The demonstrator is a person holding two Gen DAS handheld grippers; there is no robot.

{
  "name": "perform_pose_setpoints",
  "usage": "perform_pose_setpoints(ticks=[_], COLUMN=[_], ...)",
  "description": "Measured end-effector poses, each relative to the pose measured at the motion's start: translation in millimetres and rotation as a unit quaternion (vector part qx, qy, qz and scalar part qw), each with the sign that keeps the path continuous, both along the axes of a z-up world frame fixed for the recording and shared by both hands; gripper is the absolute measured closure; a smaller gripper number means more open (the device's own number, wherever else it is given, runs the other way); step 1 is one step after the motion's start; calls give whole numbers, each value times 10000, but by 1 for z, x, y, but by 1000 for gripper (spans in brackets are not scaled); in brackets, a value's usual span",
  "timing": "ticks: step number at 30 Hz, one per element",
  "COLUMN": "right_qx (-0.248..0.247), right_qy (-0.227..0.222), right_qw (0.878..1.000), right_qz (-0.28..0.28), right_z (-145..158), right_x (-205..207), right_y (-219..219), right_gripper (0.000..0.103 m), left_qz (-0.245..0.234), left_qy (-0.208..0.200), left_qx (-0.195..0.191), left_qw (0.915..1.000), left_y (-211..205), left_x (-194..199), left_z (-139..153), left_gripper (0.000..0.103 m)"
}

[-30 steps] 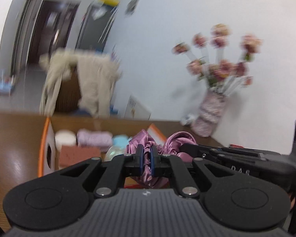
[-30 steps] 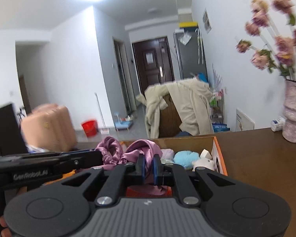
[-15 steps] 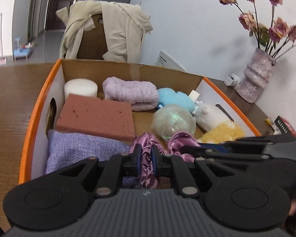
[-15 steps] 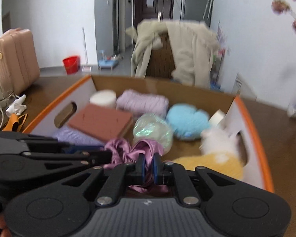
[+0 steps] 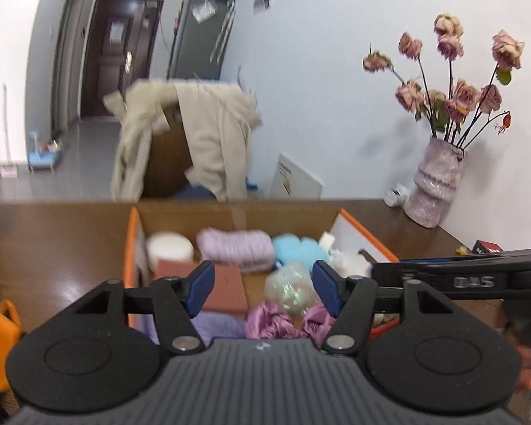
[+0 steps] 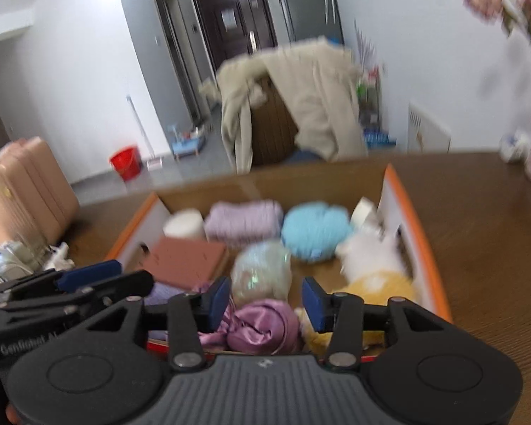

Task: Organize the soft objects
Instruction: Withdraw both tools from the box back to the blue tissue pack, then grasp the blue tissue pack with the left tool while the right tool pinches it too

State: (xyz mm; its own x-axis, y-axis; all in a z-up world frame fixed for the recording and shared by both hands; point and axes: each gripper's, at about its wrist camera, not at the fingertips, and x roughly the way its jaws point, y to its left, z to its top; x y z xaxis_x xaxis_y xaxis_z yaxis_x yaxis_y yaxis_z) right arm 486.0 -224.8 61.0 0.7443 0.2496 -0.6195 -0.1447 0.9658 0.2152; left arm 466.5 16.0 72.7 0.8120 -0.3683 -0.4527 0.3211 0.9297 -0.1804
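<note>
A pink satin scrunchie (image 5: 286, 320) (image 6: 262, 326) lies at the near end of the orange-edged cardboard box (image 5: 132, 244) (image 6: 421, 233). My left gripper (image 5: 263, 290) is open and empty just above it. My right gripper (image 6: 263, 299) is open and empty too, right over the scrunchie. The box also holds a brown sponge (image 6: 187, 260), a lilac towel roll (image 6: 244, 221), a blue plush (image 6: 313, 230), an iridescent ball (image 6: 260, 272), a white plush (image 6: 366, 253), a yellow soft piece (image 6: 378, 285) and a lilac cloth (image 5: 219, 327).
The box stands on a brown wooden table (image 6: 485, 233). A vase of dried roses (image 5: 437, 184) stands at the back right by the wall. A chair with a beige coat (image 5: 194, 145) is behind the table. Clutter (image 6: 14, 255) lies at the table's left end.
Both grippers carried the scrunchie down into the box, then opened and let it go. Both have since pulled back and tilted up.
</note>
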Motion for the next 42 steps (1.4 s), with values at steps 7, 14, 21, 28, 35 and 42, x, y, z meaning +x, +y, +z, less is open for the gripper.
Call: perform_pose_setpoints(ticks=[7,14,21,28,35,42], right_qx=[-235,-468,-425,-291,-543,-435], right_qy=[-717,-1378,-1964,-1756,-2081,-1925], right_qw=[9971,9892,9793,9840,9765,9803], right_qz=[-96,-147,-244,-100,-116,-133], right_z=[46,67,45,6,3,-1], right_x=[-75,-179,-312,-373,-382,-364], right_y=[-11,-20,-21,-20,-8,-12], right_gripper=[48,39,22,18,18,18], left_qz=[119,349,531,786,716,771], left_qy=[-543,-1106,-1314,-978,-978,-821], left_qx=[327,409,226,195,213,208], left_qw=[9979,9924,9897,9919,9924,9934], left_y=[-1,7,26,27,20,13], left_x=[-61,-174,-310,-357,-359,-329], left_z=[42,67,29,3,3,-2], left_gripper=[28,17,6,5,5,5])
